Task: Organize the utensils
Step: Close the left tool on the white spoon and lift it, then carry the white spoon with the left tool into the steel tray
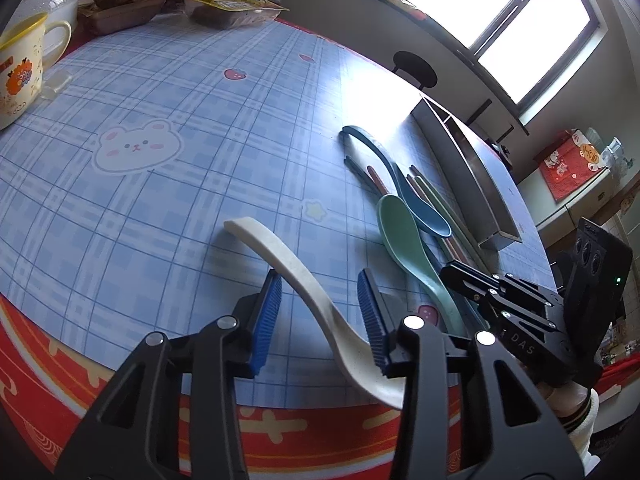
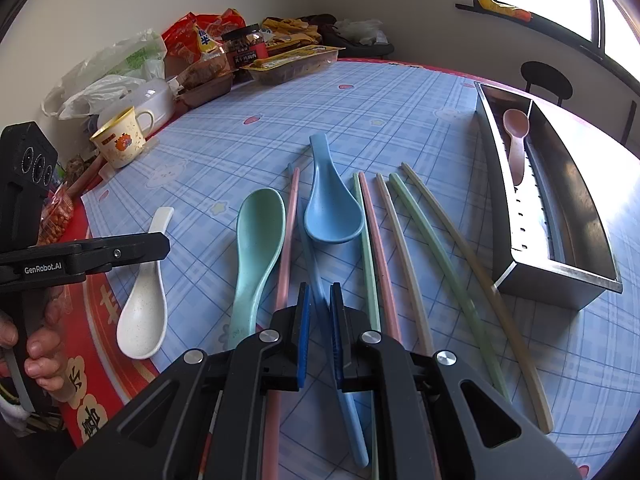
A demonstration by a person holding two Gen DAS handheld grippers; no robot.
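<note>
A white spoon (image 1: 296, 276) lies near the table's front edge, its handle running between the open jaws of my left gripper (image 1: 320, 312); it also shows in the right wrist view (image 2: 144, 304). My right gripper (image 2: 319, 332) is nearly shut around a blue chopstick (image 2: 320, 292), pads close on both sides. A green spoon (image 2: 256, 240), a blue spoon (image 2: 332, 208) and several pastel chopsticks (image 2: 404, 256) lie on the cloth. A pink spoon (image 2: 516, 140) lies in the steel utensil tray (image 2: 560, 276).
A yellow-rimmed mug (image 2: 120, 140) stands at the left. Food packets and a jar (image 2: 246, 46) crowd the far edge. The table wears a blue plaid cloth (image 1: 160, 200) over a red rim. A black stool (image 2: 546, 80) stands beyond the table.
</note>
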